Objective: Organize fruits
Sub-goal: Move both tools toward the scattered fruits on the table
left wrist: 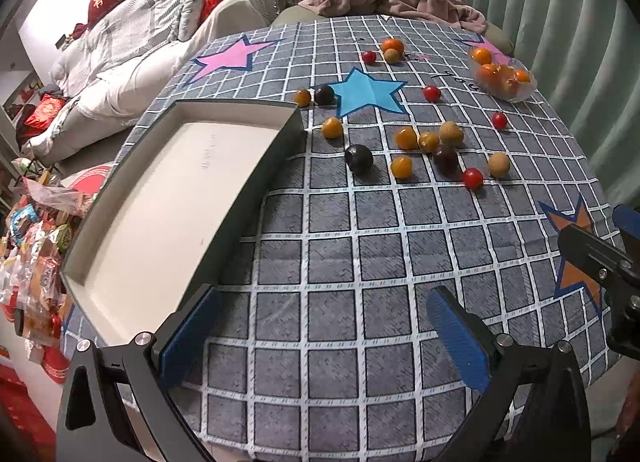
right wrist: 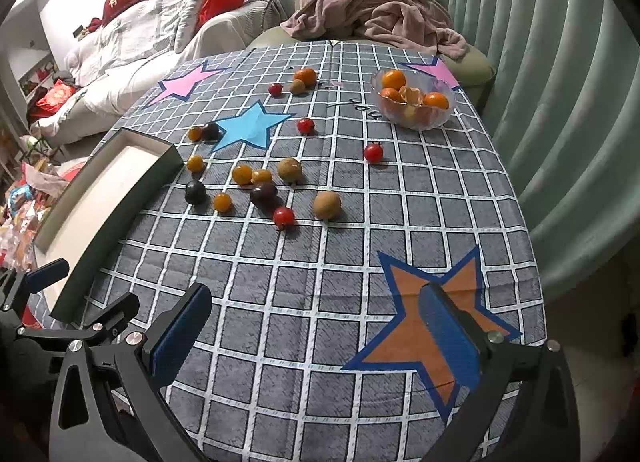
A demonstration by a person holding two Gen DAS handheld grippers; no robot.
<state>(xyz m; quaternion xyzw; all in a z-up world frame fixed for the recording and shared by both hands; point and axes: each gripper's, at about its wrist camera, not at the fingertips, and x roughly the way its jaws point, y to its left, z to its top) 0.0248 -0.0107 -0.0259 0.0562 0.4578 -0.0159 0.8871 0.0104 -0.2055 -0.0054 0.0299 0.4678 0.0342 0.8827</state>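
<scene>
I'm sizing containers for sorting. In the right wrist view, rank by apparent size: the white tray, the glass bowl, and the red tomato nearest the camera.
1. White tray
2. Glass bowl, though it sits farther away
3. Red tomato

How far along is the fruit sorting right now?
Barely begun. Done: only the glass bowl holds oranges; the white tray has nothing in it. In hand: nothing, the left hand-held gripper and right hand-held gripper are both open. Left: the loose fruits scattered over the tablecloth.
</scene>
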